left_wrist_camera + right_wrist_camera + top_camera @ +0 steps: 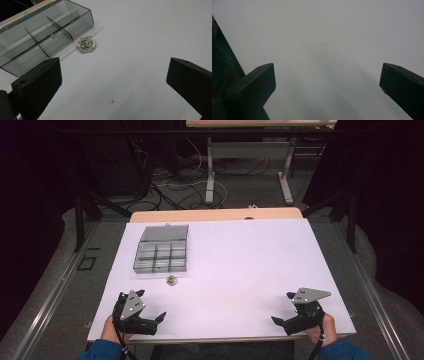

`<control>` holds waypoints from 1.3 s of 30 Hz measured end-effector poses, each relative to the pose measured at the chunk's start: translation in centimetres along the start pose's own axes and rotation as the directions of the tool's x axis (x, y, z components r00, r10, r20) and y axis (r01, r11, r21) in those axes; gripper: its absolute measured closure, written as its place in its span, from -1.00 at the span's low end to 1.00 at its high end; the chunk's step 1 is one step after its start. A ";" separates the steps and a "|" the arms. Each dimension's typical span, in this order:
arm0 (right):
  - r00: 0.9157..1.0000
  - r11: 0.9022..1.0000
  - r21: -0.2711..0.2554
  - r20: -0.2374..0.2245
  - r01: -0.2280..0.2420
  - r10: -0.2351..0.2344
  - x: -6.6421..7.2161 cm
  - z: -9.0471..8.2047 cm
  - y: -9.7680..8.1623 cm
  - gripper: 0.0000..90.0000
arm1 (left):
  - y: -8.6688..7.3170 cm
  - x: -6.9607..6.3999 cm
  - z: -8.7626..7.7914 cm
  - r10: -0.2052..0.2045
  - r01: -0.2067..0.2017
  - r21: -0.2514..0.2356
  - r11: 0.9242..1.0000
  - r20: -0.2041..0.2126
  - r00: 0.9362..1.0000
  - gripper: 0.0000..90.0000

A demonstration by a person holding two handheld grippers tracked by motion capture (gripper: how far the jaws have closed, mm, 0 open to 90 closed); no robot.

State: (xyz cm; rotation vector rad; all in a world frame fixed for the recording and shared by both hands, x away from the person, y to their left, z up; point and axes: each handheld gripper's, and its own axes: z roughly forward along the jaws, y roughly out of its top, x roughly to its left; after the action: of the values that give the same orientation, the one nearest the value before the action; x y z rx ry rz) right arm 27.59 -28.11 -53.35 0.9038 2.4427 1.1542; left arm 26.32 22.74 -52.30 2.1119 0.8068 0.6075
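- We note the left gripper (152,306) at the near left corner of the white tabletop (240,265), held in a hand (111,329) with a blue sleeve (100,351) behind it; its fingers (37,87) stand wide apart with nothing between them but bare surface; the grey three-cornered plate sits on top, and a cable trails back toward the near edge.
- We record a clear compartment box (161,255) on the left half of the tabletop, farther from the person than the left gripper; its lid lies open and flat on the far side; dividers split it into small cells; what the cells hold we cannot tell.
- We find the badge (171,280), a small green and silver crest-shaped piece, lying flat on the tabletop just beside the box's near edge, apart from it; in the left gripper view it lies ahead of the fingers, closer to the left one, just off the box's corner (88,20); neither gripper touches it.
- We see the middle of the tabletop as plain white surface with a faint small mark (112,101) ahead of the left gripper.
- We note the right gripper (282,309) at the near right corner, well apart from badge and box; its fingers (252,87) are likewise spread wide and hold nothing; white surface lies between them.
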 end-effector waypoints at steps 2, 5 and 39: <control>1.000 1.000 -0.003 0.007 -0.004 0.004 0.1 0.0 0.0 -1.00 | 0.0 -0.1 0.0 -0.008 0.008 0.000 1.000 -0.002 1.000 -1.00; 1.000 1.000 -0.001 0.004 0.001 -0.001 0.1 0.0 0.0 -0.99 | 0.1 -0.1 0.0 -0.004 0.004 0.000 1.000 -0.009 1.000 -1.00; 1.000 1.000 -0.007 0.016 -0.003 0.003 0.2 0.1 -0.1 -0.99 | 0.3 -0.2 0.3 0.005 -0.005 0.029 1.000 0.006 1.000 -0.99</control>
State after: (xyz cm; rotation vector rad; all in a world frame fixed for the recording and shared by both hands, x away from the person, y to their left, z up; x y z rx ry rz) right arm 27.50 -27.97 -53.47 0.9112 2.4236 1.1517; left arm 26.49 22.23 -52.27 2.1417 0.8115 0.5959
